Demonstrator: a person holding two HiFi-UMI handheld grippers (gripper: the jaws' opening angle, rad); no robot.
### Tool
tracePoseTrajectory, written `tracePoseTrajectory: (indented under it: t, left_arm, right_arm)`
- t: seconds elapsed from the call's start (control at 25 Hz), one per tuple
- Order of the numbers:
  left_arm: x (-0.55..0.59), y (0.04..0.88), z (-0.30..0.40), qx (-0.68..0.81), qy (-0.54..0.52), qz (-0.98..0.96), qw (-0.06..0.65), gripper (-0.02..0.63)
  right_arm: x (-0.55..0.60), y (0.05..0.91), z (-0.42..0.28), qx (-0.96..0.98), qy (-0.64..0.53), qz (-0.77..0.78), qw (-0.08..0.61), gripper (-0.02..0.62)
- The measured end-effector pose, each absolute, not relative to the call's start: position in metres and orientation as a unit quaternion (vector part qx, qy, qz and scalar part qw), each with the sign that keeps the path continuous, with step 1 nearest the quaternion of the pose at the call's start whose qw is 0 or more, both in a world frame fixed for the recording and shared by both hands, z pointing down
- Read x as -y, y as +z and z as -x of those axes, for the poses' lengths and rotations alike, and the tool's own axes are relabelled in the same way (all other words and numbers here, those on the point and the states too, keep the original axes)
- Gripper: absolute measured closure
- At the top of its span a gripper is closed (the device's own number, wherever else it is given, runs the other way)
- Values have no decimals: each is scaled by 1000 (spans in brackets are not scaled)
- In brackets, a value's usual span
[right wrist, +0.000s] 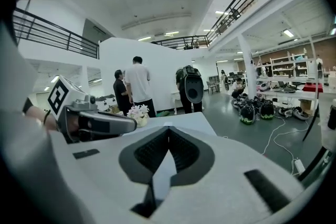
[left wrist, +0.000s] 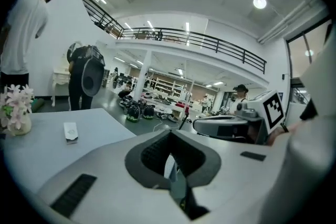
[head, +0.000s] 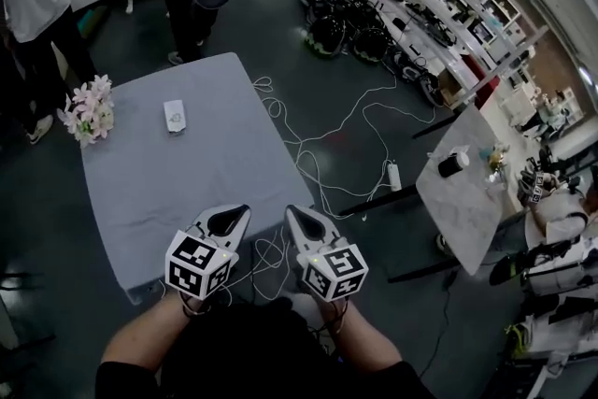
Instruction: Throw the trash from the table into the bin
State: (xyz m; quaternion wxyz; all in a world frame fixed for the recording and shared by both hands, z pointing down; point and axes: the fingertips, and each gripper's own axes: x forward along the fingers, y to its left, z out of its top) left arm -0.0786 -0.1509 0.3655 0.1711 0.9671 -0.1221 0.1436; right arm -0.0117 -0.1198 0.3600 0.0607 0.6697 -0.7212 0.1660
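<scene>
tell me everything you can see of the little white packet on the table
The white packet is a small flat rectangle, seemingly paper or card, with a faint dark mark on top, too small to read. It lies flat on the grey-blue table, in its far half, right of the pink flowers in the head view and apart from them. Only the table touches it.

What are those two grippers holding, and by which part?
Nothing. The left gripper and right gripper are both shut and empty; the white packet lies untouched on the table.
</scene>
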Motion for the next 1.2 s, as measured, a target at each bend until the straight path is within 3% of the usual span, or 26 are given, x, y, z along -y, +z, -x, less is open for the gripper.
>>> tracePoseTrajectory:
  t: [0.68,1.2]
  left_arm:
    - [219,337,225,223,98,-957,155,592]
    - [244,336,262,312,48,-933,175,592]
  right_arm:
    - [218,345,170,819,146,-551,69,592]
    - [226,346,175,837,150,-520,82,592]
